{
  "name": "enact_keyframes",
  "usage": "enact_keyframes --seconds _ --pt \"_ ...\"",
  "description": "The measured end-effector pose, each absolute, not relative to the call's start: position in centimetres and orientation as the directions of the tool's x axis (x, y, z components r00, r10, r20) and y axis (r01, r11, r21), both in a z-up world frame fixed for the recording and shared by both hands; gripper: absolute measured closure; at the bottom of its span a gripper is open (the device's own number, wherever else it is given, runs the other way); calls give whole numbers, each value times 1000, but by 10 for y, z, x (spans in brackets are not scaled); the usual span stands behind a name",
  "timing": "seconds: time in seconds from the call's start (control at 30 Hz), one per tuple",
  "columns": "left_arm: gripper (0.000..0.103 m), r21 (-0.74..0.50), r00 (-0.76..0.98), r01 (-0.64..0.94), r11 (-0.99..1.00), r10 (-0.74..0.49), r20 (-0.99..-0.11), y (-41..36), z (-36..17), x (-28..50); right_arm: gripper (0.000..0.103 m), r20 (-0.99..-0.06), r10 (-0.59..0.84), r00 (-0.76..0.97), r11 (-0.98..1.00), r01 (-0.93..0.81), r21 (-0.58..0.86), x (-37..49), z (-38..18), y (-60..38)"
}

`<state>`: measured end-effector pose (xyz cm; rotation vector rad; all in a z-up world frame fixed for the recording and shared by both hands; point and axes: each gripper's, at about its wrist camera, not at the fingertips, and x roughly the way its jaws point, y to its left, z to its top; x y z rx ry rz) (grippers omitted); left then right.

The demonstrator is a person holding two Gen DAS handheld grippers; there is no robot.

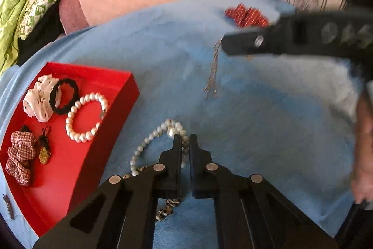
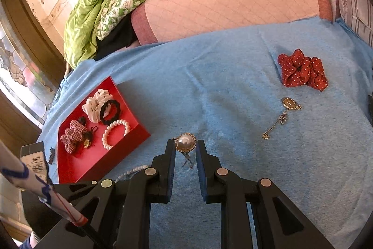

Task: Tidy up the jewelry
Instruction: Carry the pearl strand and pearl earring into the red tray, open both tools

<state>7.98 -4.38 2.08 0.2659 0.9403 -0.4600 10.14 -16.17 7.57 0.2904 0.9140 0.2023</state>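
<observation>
The left gripper (image 1: 185,140) pinches a bead necklace (image 1: 149,139) on the blue cloth (image 1: 256,132). The right gripper (image 2: 185,148) pinches a pearl brooch (image 2: 185,142). The red tray (image 1: 70,167) sits beside. No writing can be read.

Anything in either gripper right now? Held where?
Left gripper is shut on the pearl necklace, pinching the bead strand near its large pearl. Right gripper holds a pearl brooch between its fingertips, tassel hanging below.

The left gripper (image 1: 185,144) points steeply down, its jaws nearly together. The right gripper (image 2: 185,151) also tilts down, jaws narrowly apart, gripping something, fingers (image 2: 169,155) parallel.
</observation>
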Motion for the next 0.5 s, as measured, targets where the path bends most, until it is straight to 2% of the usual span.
enact_keyframes --seconds 0.13,0.2,0.33,0.5 --pt "98 -99 562 500 860 -409 -719 -27 58 74 84 -730 301 613 937 -49 346 100 82 -165" --pt "98 -131 593 494 860 -443 -672 -17 71 73 84 -720 304 624 936 -54 348 98 87 -164" --pt "98 -138 646 474 870 -450 -617 -5 86 72 84 -698 303 649 936 -65 346 95 96 -163" --pt "98 -108 664 453 885 -415 -622 -1 84 74 84 -682 301 666 938 -79 337 93 101 -160"
